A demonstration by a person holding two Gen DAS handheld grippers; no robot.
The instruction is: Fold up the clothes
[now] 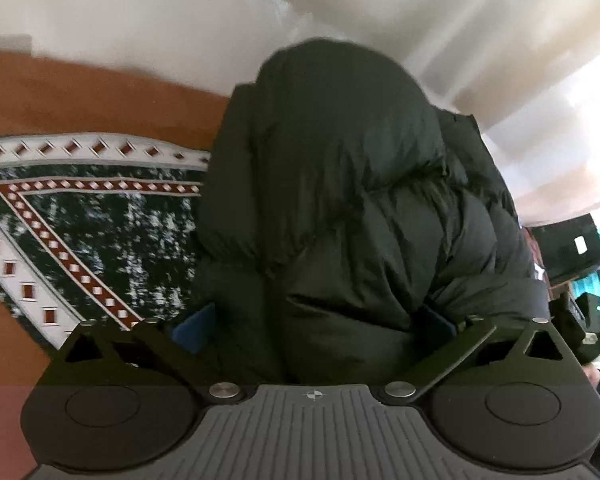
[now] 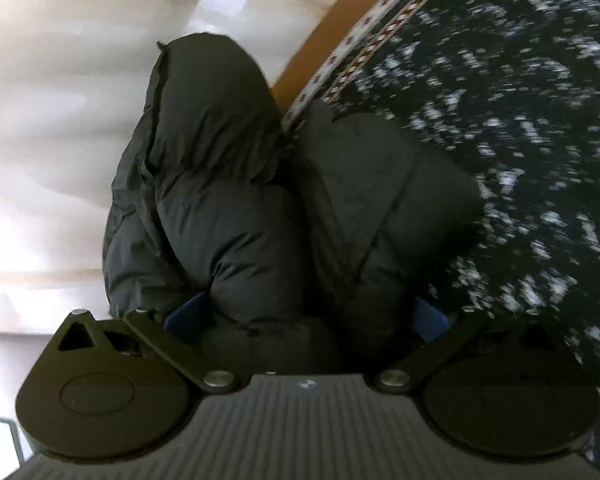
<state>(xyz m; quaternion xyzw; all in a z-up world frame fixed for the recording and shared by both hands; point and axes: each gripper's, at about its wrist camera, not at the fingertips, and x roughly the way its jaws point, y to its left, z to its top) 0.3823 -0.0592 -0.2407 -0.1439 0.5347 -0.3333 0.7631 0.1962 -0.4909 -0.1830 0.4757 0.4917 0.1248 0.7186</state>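
- Left wrist view rides the left tool (image 1: 314, 330), very near the black puffer jacket (image 1: 340, 208).
- Right wrist view looks likewise along the right tool (image 2: 306, 320).
- Both share jacket (image 2: 260, 208), patterned rug (image 1: 84, 216), pale wall.

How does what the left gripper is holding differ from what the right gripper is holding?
The left gripper pinches one rounded bulge of the black puffer jacket; the right gripper pinches two puffy sections side by side. Behind the left bunch is mostly wall; behind the right is patterned rug. Both are shut on the jacket.
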